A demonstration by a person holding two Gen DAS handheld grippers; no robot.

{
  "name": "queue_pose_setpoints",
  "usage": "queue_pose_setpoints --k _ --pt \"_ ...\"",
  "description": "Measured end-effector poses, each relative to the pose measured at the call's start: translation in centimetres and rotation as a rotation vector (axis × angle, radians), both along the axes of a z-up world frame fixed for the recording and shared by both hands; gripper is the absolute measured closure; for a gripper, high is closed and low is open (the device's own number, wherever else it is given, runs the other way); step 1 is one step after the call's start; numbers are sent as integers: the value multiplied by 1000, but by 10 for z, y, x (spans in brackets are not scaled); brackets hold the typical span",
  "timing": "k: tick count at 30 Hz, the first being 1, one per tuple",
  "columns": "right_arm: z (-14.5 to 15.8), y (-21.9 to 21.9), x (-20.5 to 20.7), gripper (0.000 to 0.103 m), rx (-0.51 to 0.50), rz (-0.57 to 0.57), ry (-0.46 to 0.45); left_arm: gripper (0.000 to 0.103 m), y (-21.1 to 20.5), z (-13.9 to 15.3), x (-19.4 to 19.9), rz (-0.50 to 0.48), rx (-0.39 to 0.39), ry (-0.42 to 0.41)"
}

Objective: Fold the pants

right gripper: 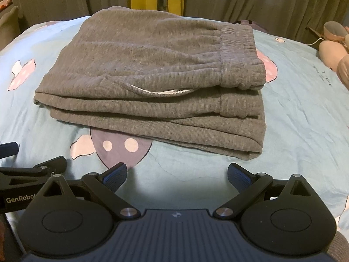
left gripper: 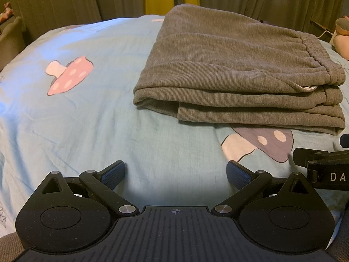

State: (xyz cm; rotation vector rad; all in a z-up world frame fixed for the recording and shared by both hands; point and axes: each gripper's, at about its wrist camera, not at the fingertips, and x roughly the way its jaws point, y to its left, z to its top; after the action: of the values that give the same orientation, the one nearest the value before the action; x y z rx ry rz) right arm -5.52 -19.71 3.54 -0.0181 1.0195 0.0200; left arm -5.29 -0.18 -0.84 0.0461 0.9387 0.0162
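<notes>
1. Basically: grey pants [right gripper: 150, 83] lie folded in a stacked bundle on the bed [left gripper: 91, 118], approx 12 o'clock from the right claw [right gripper: 177, 175] and 1 o'clock from the left claw [left gripper: 175, 174].
2. Both claws spread wide w/ nothing between the pads; both sit low over the sheet, near side of the bundle, apart from the cloth.
3. Waistband [right gripper: 240, 59] on top at the right end, white drawstring [right gripper: 157, 91] peeking out below it; folded edge at the left end.
4. Judgement: folding looks near done, so what's left is a tidy-up or a last check.
5. To do it well: layers at the front edge are staggered, lowest one sticks out toward 6 o'clock. If squaring up, nudge that edge in w/ open pads, don't pinch 1 layer only or the stack will slide.
6. Tuck the drawstring in if neatness matters; press lightly from above, no dragging across the soft sheet.
</notes>
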Motion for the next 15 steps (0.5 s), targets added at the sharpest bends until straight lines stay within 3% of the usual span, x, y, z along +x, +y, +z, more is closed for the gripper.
queue_pose_setpoints --k 15 --pt "0 -1 2 4 -3 -7 0 1 0 -1 0 1 4 2"
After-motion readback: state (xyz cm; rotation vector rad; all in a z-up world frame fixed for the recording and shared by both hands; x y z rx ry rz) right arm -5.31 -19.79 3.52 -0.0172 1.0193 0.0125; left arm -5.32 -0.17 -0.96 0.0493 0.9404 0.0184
